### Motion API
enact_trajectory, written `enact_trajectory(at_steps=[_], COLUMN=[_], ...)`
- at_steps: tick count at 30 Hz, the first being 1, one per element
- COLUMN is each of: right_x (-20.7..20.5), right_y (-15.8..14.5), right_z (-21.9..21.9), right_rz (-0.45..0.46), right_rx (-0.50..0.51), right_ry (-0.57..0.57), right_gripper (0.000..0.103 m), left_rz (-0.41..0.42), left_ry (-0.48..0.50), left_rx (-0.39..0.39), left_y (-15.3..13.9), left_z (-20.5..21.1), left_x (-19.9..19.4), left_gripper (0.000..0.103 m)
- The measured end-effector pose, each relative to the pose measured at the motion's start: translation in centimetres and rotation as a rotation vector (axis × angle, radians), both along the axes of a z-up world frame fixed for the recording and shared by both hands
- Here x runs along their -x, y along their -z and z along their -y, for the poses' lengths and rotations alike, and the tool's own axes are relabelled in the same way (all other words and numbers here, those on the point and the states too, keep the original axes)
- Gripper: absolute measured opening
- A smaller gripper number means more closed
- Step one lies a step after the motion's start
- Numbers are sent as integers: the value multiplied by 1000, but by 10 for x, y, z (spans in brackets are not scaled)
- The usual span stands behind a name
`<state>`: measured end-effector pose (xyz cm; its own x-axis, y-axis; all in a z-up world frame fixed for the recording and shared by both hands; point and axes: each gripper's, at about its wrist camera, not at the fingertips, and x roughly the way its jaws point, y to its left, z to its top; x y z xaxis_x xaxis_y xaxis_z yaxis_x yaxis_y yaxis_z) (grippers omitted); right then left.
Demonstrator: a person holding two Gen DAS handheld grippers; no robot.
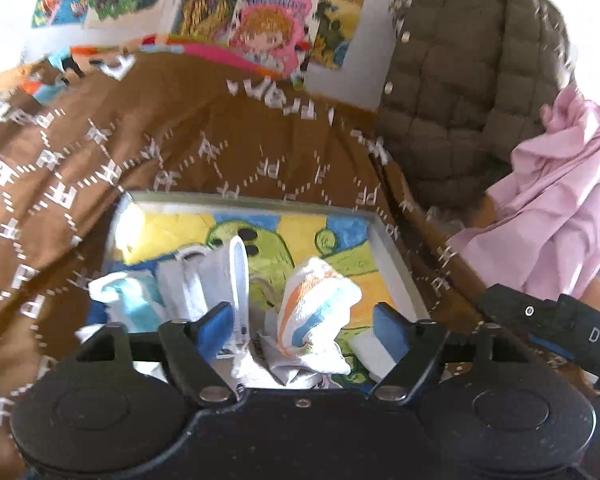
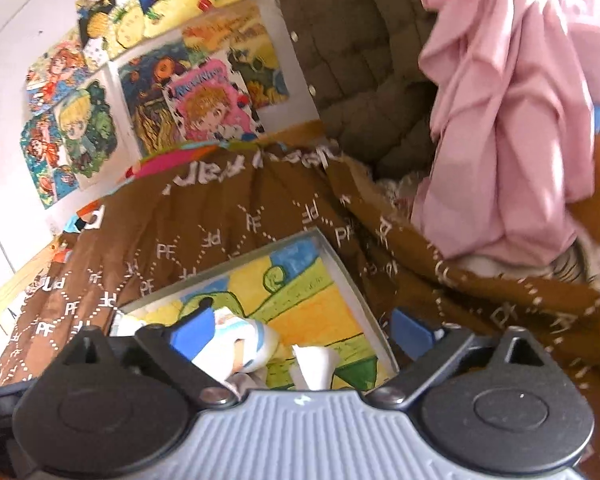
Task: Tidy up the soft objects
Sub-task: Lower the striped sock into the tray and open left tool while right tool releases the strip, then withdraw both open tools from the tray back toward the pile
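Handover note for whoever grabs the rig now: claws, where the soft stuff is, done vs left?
Left claw: open, holding nothing.
Right claw: open, holding nothing.
Shallow box on the brown blanket holds small rolled cloths: orange-and-blue striped one, light-blue one, white ones.
Done: those cloths are in the box.
Left: pink cloth and quilted olive jacket lie outside, at the right.

Bed draped in brown quilted cover with white lettering (image 1: 148,148), shallow white-rimmed tray with cartoon-painted bottom (image 1: 396,256) resting on it, crumpled pink cloth (image 2: 508,120) alongside, olive quilted jacket (image 1: 460,92) behind.
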<state>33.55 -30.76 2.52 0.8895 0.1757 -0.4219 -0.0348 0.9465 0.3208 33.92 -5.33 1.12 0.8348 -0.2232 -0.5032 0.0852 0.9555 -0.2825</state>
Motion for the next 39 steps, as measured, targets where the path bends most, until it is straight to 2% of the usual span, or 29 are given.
enact_trajectory(at_steps=[7,14,22,25,29,34,39], right_x=[64,137,212,233,256,270,271], right_y=[-25,-31,-28,-24,-15,-4,9], right_z=[-13,-27,-53,-60,-65,-69,-66], right_rz=[50,89,143,143,116,42,-65], right_rx=[51,42,141,169,200,250,253], right_ry=[-53,-94,-131,-131,-126,-94,-61], right_gripper=[103,103,103,103,103,103,103], left_rz=[45,71,107,113,126,129,97], left_ry=[-56,-77,-92,-97,-52,2,4], left_rx=[36,-14,-72,-121,-209,-396,-438], left_y=[-25,-36,-32,-33,-30,-19,-14], left_z=[-33,-59,-83,-83,-72,-50,-48], left_x=[78,166,247,265,283,297,295], left_gripper=[92,102,102,102,102,102,102])
